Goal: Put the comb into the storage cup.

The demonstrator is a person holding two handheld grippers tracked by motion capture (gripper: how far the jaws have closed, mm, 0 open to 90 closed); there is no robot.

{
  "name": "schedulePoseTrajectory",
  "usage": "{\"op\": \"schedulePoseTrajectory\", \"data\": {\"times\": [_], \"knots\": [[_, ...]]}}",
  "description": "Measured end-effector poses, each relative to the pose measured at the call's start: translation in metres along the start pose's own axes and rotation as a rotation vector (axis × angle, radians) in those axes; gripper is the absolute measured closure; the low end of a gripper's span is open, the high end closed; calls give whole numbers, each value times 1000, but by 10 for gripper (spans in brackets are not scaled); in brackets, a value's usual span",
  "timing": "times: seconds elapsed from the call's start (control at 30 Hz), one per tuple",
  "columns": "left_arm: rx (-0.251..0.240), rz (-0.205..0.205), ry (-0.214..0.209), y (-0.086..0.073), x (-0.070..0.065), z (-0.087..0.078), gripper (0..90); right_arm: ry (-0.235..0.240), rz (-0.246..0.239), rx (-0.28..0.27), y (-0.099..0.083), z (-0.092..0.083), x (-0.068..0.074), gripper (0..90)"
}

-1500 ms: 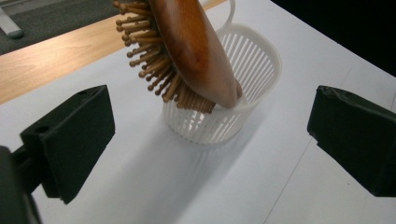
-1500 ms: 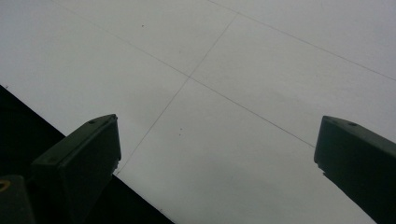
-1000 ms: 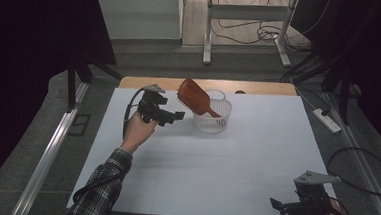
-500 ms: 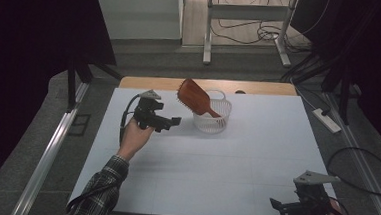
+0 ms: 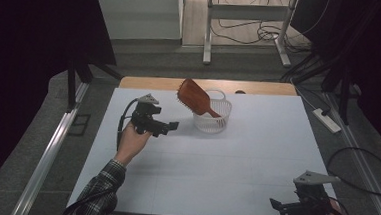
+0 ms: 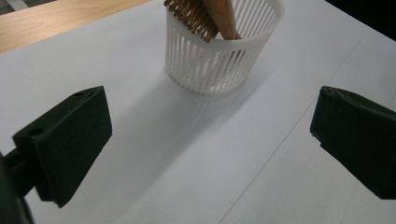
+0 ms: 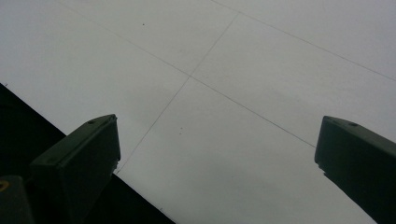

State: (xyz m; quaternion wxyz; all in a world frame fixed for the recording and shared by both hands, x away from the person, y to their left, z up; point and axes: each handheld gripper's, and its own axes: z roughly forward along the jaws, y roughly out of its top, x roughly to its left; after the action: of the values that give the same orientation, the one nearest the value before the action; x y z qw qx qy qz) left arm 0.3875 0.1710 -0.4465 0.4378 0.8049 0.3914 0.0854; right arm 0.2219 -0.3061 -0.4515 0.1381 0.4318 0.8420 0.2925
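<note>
A brown wooden hairbrush (image 5: 195, 97) stands tilted in a white slatted basket (image 5: 212, 117) at the back middle of the white table; its bristles (image 6: 192, 16) and handle lean out over the basket's rim (image 6: 219, 56). My left gripper (image 5: 169, 127) is held a little to the left of the basket, open, with nothing between its jaws. In the left gripper view the basket stands ahead of the gripper (image 6: 210, 154), apart from it. My right gripper (image 5: 278, 207) rests at the table's front right corner, open and empty, and in its own view the gripper (image 7: 217, 163) looks over bare white table.
The white table top (image 5: 235, 160) has a wooden strip (image 5: 150, 82) along its back edge. A white power strip (image 5: 326, 121) and cables lie on the floor to the right. The table's front edge (image 7: 60, 130) runs close by the right gripper.
My left gripper has drawn back to the left and toward the person, away from the basket. The hairbrush stays in the basket. The right gripper has not moved.
</note>
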Motion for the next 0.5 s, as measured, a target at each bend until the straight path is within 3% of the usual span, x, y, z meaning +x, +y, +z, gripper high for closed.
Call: {"op": "schedulePoseTrajectory", "data": {"times": [0.5], "knots": [[1,-3,0,-13,-7,-13,0,0,-2,1,0,0,0,3]]}}
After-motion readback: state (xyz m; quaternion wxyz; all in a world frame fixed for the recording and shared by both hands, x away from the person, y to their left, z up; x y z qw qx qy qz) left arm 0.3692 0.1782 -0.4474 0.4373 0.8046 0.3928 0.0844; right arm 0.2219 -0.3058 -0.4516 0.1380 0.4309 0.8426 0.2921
